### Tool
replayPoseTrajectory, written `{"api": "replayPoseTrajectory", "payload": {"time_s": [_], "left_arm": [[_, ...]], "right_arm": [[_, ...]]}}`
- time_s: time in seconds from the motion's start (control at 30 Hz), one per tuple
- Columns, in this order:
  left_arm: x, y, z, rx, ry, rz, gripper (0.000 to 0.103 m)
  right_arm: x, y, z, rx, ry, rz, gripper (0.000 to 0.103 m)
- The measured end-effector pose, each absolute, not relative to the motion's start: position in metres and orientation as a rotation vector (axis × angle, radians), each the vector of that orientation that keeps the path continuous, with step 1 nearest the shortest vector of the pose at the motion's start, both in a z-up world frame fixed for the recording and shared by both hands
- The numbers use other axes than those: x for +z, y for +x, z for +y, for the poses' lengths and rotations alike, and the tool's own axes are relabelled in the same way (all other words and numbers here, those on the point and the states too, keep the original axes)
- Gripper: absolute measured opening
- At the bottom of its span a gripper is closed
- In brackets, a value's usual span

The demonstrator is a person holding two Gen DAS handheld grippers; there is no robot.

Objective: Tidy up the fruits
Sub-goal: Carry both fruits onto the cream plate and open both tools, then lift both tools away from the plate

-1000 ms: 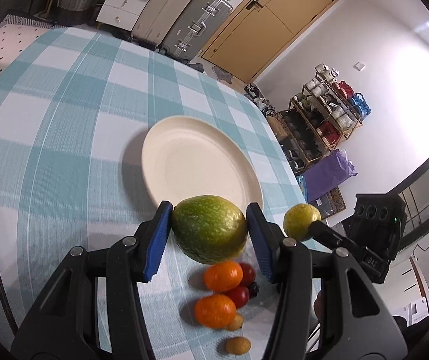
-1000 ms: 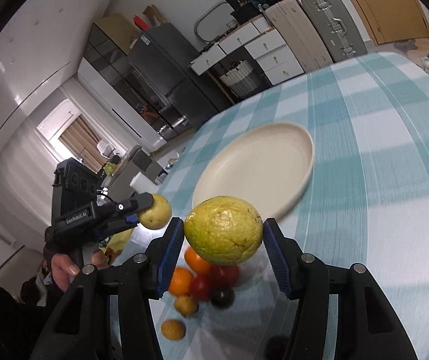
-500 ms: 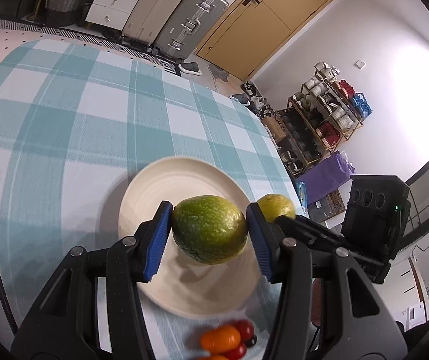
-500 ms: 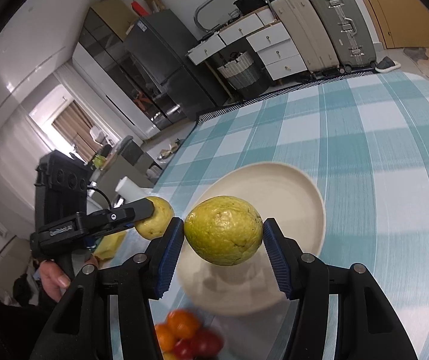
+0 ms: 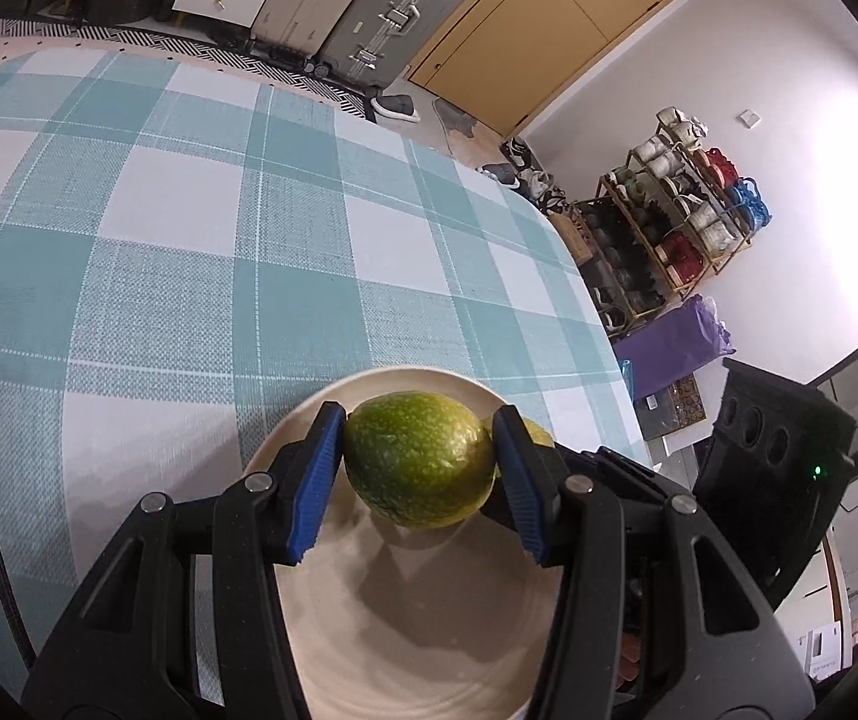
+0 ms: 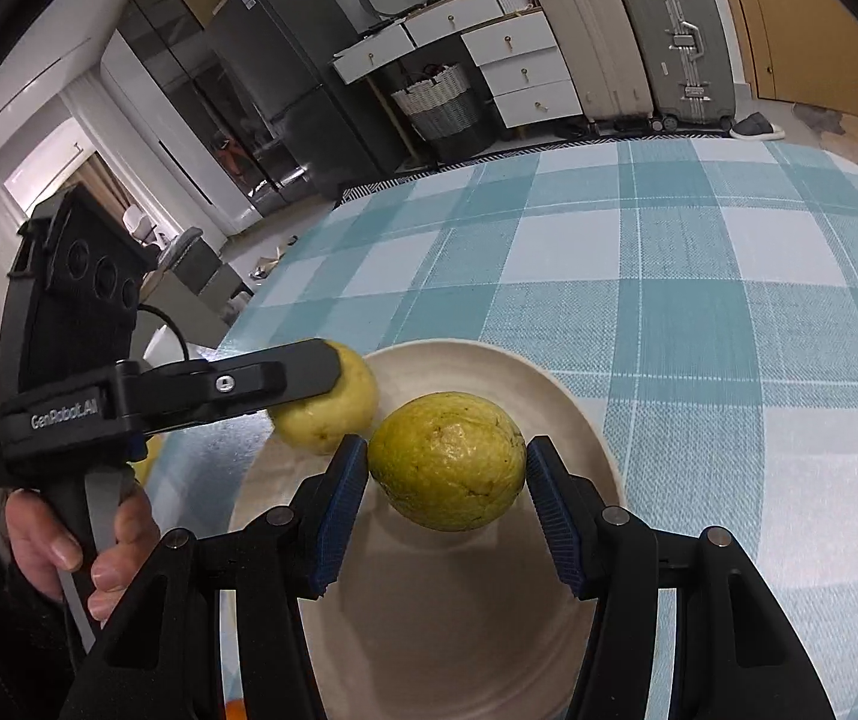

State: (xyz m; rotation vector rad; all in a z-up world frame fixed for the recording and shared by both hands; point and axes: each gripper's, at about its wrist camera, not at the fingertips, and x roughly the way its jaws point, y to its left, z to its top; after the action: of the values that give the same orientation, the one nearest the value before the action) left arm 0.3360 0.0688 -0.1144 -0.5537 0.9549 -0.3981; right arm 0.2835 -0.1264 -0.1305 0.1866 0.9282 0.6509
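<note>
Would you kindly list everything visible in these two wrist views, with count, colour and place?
Guava: two; green one in left tongs, yellow-green one in right tongs, both above the plate.
Plate: one, cream, on the tablecloth.
Tablecloth: one, teal-and-white check, covering the table.
Suitcases: two, beige and grey, by the far wall.
Drawer unit: one, white, beside the suitcases.
Shoe rack: one, against the wall.
Left tongs: black, blue pads.
Right tongs: same.
Hand: one, gripping the left handle.

Bright indoor light; white glare on the right wall (image 5: 837, 192); soft shadows on the plate (image 5: 429, 630); dark, warped fisheye edges.
</note>
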Motion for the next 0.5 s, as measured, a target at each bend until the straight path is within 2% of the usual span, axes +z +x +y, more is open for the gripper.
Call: {"api": "replayPoseTrajectory", "payload": {"time_s": [0.23, 0.27, 0.3, 0.43, 0.5], "left_arm": [[-0.12, 0.342, 0.071, -0.396, -0.587, 0.96, 0.049], [-0.118, 0.341, 0.071, -0.395, -0.59, 0.955, 0.05], [-0.115, 0.339, 0.072, -0.392, -0.588, 0.946, 0.05], [-0.1, 0.328, 0.075, -0.364, -0.571, 0.905, 0.071], [-0.092, 0.32, 0.078, -0.347, -0.567, 0.889, 0.075]], "right_arm": [[-0.133, 0.29, -0.115, 0.617, 0.111, 0.892, 0.056], [-0.132, 0.29, -0.115, 0.615, 0.105, 0.88, 0.059], [-0.131, 0.289, -0.114, 0.611, 0.095, 0.871, 0.068], [-0.12, 0.282, -0.119, 0.59, 0.086, 0.811, 0.08], [-0.11, 0.275, -0.126, 0.585, 0.087, 0.771, 0.095]]}}
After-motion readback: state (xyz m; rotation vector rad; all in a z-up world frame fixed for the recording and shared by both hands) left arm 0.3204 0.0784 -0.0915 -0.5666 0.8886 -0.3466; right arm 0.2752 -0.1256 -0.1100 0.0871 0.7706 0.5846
